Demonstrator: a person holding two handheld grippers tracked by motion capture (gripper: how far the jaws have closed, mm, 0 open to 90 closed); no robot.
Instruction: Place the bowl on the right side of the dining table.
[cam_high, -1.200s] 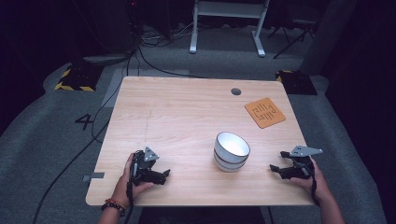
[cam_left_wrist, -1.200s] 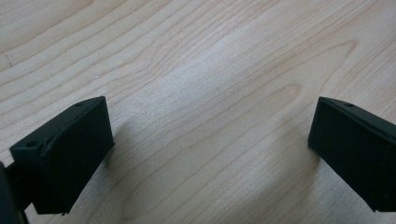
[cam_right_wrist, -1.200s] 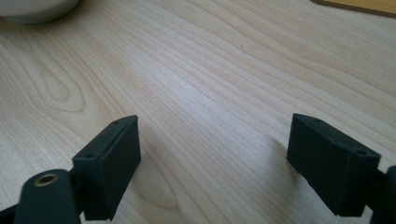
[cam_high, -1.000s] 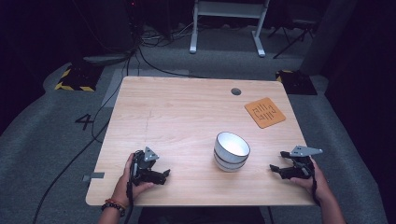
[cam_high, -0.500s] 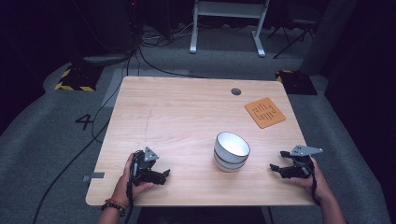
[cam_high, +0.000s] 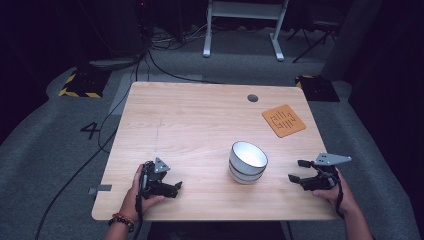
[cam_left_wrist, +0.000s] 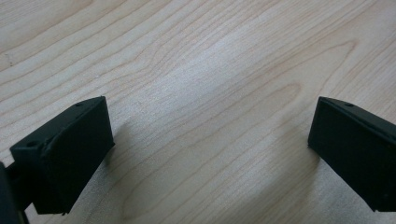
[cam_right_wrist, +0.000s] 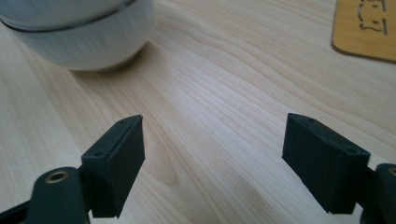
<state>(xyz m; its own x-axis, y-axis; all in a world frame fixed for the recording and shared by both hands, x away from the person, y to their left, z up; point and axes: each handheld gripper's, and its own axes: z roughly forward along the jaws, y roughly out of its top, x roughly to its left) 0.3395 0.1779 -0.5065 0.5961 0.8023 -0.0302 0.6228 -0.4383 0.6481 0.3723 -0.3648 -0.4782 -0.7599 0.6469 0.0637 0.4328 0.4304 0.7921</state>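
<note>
A stack of white bowls (cam_high: 248, 162) with dark rim lines stands on the wooden table (cam_high: 200, 130), right of centre. Its lower side also fills the top left of the right gripper view as bowls (cam_right_wrist: 79, 32). My left gripper (cam_high: 175, 188) rests near the front left edge, held by a hand, jaws wide apart over bare wood (cam_left_wrist: 210, 140). My right gripper (cam_high: 296, 171) sits near the front right, open, pointing left toward the bowls with a gap between them. In its own view the right gripper (cam_right_wrist: 212, 158) holds nothing.
An orange square coaster (cam_high: 283, 120) with a cut pattern lies at the back right; its corner shows as the coaster (cam_right_wrist: 369, 28). A small round grommet (cam_high: 252, 98) sits near the far edge. Cables and a stand base lie on the floor beyond.
</note>
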